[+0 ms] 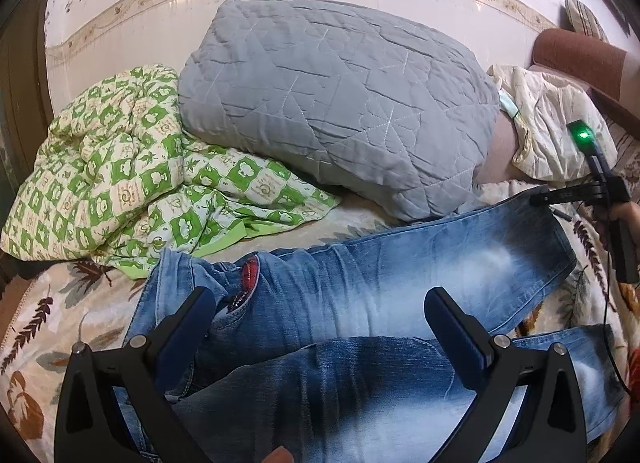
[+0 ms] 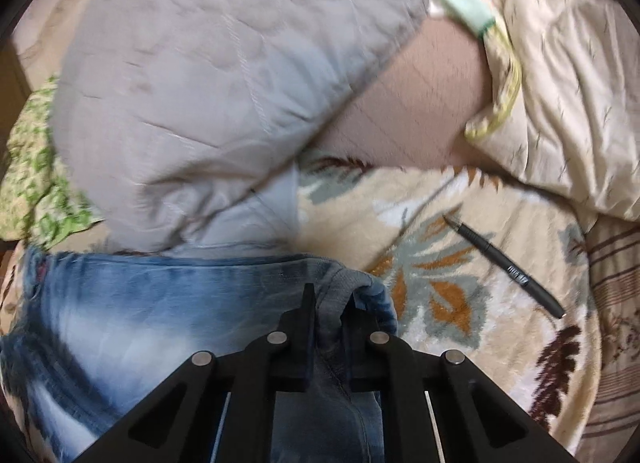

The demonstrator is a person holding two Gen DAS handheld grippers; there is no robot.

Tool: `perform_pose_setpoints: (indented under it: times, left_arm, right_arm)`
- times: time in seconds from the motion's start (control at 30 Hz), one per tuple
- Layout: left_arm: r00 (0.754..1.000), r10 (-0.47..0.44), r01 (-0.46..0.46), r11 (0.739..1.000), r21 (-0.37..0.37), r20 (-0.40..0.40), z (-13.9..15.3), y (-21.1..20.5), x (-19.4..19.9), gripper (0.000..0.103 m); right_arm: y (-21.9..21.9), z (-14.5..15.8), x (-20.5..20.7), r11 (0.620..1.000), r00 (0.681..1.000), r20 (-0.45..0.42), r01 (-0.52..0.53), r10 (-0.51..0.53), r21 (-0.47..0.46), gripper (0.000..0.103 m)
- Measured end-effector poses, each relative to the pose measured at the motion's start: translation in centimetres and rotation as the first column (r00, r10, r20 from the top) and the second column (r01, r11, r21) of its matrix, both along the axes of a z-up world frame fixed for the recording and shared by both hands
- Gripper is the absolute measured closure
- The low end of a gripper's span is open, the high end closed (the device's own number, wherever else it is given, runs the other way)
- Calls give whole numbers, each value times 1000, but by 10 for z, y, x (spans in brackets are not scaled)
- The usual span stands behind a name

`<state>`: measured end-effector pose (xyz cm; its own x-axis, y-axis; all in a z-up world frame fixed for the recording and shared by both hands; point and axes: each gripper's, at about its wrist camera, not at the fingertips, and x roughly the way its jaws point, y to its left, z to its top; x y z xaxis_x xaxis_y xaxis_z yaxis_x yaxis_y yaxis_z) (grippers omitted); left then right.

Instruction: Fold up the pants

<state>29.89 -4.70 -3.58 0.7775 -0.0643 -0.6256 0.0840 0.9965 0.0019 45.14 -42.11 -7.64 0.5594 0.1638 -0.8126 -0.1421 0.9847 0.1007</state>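
Observation:
Faded blue jeans (image 1: pixel 360 303) lie across a leaf-patterned blanket (image 1: pixel 52 327), waist at the left with a red patch, legs running right. My left gripper (image 1: pixel 320 311) is open and empty, hovering over the upper leg area. My right gripper (image 1: pixel 538 199) shows at the far right, shut on the hem of the far leg. In the right wrist view the right gripper (image 2: pixel 330 299) pinches a bunched fold of the jeans (image 2: pixel 160 303) between its fingers.
A grey quilted pillow (image 1: pixel 332 99) lies just behind the jeans. A green checked quilt (image 1: pixel 120 171) is heaped at the left. A cream pillow (image 2: pixel 560 83) sits at the right. A black pen (image 2: pixel 508 263) lies on the blanket (image 2: pixel 440 223) right of the hem.

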Motion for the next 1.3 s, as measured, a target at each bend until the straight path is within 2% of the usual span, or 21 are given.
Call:
perform_pose_setpoints:
  times: [0.13, 0.27, 0.37, 0.47, 0.53, 0.67, 0.8, 0.93, 1.07, 1.1, 1.13, 1.17, 1.2, 1.23, 1.3]
  left_arm:
    - [998, -54, 54, 998, -23, -7, 1, 2, 0, 0]
    - [980, -197, 197, 980, 4, -34, 5, -10, 12, 0]
    - [935, -353, 354, 934, 53, -33, 9, -35, 33, 0]
    - [870, -487, 493, 861, 123, -77, 3, -67, 57, 0]
    - [834, -541, 552, 820, 154, -109, -3, -88, 72, 0]
    - [780, -608, 625, 754, 200, -145, -17, -118, 95, 0]
    - [713, -665, 700, 689, 188, -223, -35, -141, 118, 0]
    - [671, -693, 739, 656, 155, -263, -42, -149, 137, 0]
    - [614, -724, 782, 611, 120, -315, -50, -152, 149, 2]
    - [604, -719, 789, 600, 132, -344, -53, -153, 151, 10]
    - [594, -715, 795, 592, 132, -367, -56, -154, 154, 30]
    - [586, -706, 798, 588, 132, -397, -60, -156, 157, 43]
    - [590, -691, 794, 591, 142, -417, -64, -156, 160, 64]
    - [595, -679, 787, 600, 141, -430, -67, -156, 164, 67]
    - [589, -683, 792, 595, 139, -432, -70, -154, 162, 70]
  right_arm:
    - [4, 27, -33, 998, 996, 69, -58, 58, -5, 93]
    - [8, 42, -54, 996, 991, 109, -83, 84, -14, 93]
    - [13, 47, -63, 996, 989, 121, -88, 89, -17, 93]
    - [15, 45, -68, 996, 987, 128, -90, 92, -21, 93]
    - [15, 45, -73, 996, 987, 132, -91, 92, -14, 93]
    - [12, 44, -83, 996, 986, 143, -91, 91, -7, 93]
    - [8, 48, -94, 995, 983, 154, -99, 98, -1, 93]
    - [10, 50, -101, 994, 981, 155, -112, 113, -15, 93]
    - [12, 48, -101, 992, 980, 151, -123, 128, -42, 93]
    - [12, 49, -101, 991, 980, 151, -125, 130, -41, 93]
    - [11, 49, -102, 991, 979, 153, -128, 133, -42, 93]
    - [11, 49, -102, 991, 979, 156, -129, 134, -44, 93]
    - [11, 49, -103, 991, 978, 157, -131, 136, -42, 93]
    - [12, 49, -103, 990, 978, 157, -135, 140, -38, 93]
    - [14, 48, -103, 989, 977, 155, -138, 144, -48, 93]
